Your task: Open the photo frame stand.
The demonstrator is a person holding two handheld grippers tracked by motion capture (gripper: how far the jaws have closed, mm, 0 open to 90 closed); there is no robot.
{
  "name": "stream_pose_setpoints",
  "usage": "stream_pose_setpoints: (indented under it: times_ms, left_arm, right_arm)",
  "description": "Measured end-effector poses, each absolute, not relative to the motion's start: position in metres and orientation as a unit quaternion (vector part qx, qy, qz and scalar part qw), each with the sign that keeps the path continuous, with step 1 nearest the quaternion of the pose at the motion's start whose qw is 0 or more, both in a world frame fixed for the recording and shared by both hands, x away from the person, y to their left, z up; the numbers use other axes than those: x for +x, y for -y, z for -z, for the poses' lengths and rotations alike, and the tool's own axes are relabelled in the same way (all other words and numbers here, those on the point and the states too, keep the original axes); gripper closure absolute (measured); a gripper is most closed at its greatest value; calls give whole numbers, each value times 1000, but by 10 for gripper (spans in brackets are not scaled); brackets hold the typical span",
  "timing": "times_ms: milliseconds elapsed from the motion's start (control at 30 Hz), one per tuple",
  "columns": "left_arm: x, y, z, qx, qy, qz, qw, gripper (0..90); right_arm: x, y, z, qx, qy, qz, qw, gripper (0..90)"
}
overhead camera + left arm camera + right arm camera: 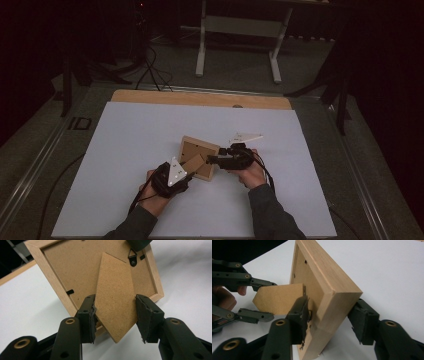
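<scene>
Left gripper [116,315] near-left, jaws clamped on brown pointed fibreboard easel stand [115,297] folding out of light wooden picture frame [199,157]. Right gripper [329,322] at frame's right, jaws straddling its corner edge; contact unclear. Frame mid-table on white sheet [125,150], back facing up.

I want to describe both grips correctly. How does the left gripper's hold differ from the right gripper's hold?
The left gripper spans the thin fibreboard stand across its width; the right gripper straddles the thick wooden frame at a corner. The stand is flat and pointed, the frame boxy. Both grippers have black jaws and work on one picture frame.
</scene>
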State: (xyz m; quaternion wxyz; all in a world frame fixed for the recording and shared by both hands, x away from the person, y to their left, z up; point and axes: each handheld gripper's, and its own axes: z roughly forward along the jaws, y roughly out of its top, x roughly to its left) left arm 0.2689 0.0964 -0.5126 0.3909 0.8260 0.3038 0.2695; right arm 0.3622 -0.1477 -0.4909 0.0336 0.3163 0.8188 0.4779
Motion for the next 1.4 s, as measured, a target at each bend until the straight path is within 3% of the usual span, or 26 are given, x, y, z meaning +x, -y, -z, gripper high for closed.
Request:
stream_pose_setpoints:
  times_ms: [267, 867, 1100, 1267, 1400]
  left_arm:
    - [271, -100, 511, 828, -310, -240, 400, 521]
    - [283, -111, 509, 813, -350, -120, 450, 527]
    - [285, -115, 509, 804, -361, -97, 462, 572]
    - [285, -115, 510, 805, -364, -105, 456, 683]
    - [286, -115, 511, 804, -368, -112, 454, 714]
  right_arm:
    - [360, 149, 491, 316, -816, -482, 41, 553]
    - [351, 144, 485, 287, -824, -484, 67, 571]
    - [347, 142, 483, 277, -828, -481, 82, 571]
    - [344, 140, 481, 267, -831, -477, 99, 569]
    - [341, 138, 479, 260, -832, -476, 114, 575]
